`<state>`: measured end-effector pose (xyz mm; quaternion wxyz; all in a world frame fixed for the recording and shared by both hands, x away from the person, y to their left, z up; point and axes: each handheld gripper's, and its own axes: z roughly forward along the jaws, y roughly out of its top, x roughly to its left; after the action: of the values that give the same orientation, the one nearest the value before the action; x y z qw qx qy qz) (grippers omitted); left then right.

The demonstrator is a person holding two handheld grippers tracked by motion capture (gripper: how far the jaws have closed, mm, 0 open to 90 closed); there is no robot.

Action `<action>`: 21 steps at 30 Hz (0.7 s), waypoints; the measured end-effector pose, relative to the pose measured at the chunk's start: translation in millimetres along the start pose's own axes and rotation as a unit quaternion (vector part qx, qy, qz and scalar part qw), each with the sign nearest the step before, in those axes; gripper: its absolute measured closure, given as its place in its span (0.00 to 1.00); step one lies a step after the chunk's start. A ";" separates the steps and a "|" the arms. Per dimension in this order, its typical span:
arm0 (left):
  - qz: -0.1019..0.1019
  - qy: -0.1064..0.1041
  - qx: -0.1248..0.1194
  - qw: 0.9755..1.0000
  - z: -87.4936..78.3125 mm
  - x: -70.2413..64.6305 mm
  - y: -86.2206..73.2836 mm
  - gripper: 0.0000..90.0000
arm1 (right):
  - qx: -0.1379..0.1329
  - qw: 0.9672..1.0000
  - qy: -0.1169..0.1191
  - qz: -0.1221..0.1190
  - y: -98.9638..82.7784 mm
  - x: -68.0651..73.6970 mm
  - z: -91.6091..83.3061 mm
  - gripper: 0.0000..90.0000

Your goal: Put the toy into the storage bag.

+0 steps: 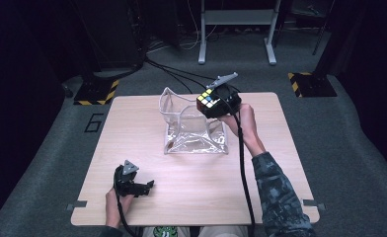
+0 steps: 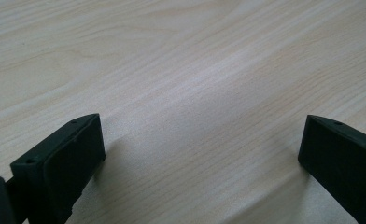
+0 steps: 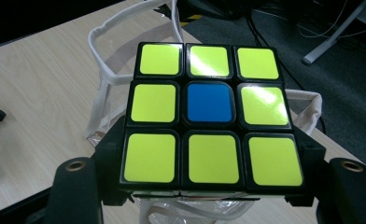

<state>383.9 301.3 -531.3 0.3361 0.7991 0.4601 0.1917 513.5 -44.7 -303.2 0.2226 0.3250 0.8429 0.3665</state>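
Observation:
A puzzle cube (image 1: 207, 100) with a yellow face and blue centre (image 3: 208, 119) is clamped between the jaws of my right gripper (image 1: 212, 104). It hangs in the air over the right rim of a clear plastic bag (image 1: 194, 129) with white trim (image 3: 102, 88), which stands open on the table. My left gripper (image 1: 143, 188) rests on the table near the front left edge. Its jaws stand wide apart over bare wood (image 2: 200, 116) with nothing between them.
The light wooden table (image 1: 142, 163) has free room left and front of the bag. Beyond the far edge are floor cables (image 1: 176, 74), a metal stand's legs (image 1: 236, 49) and yellow-black striped bases (image 1: 307, 84).

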 end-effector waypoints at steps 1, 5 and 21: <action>0.000 0.000 0.000 1.000 0.0 0.0 0.0 0.00 | 0.004 1.000 0.001 0.005 0.6 -0.3 1.5 0.37; 0.001 0.000 0.001 1.000 -0.1 0.2 0.0 0.00 | 0.009 1.000 0.001 0.010 2.1 -3.0 8.7 0.37; 0.002 -0.002 0.002 1.000 -0.2 0.4 0.1 0.00 | 0.043 0.999 -0.005 0.034 -5.7 -20.8 37.0 0.37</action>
<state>384.0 301.7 -531.1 0.3353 0.8009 0.4584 0.1899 548.3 -44.8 -328.1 0.2006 0.3643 0.8453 0.3355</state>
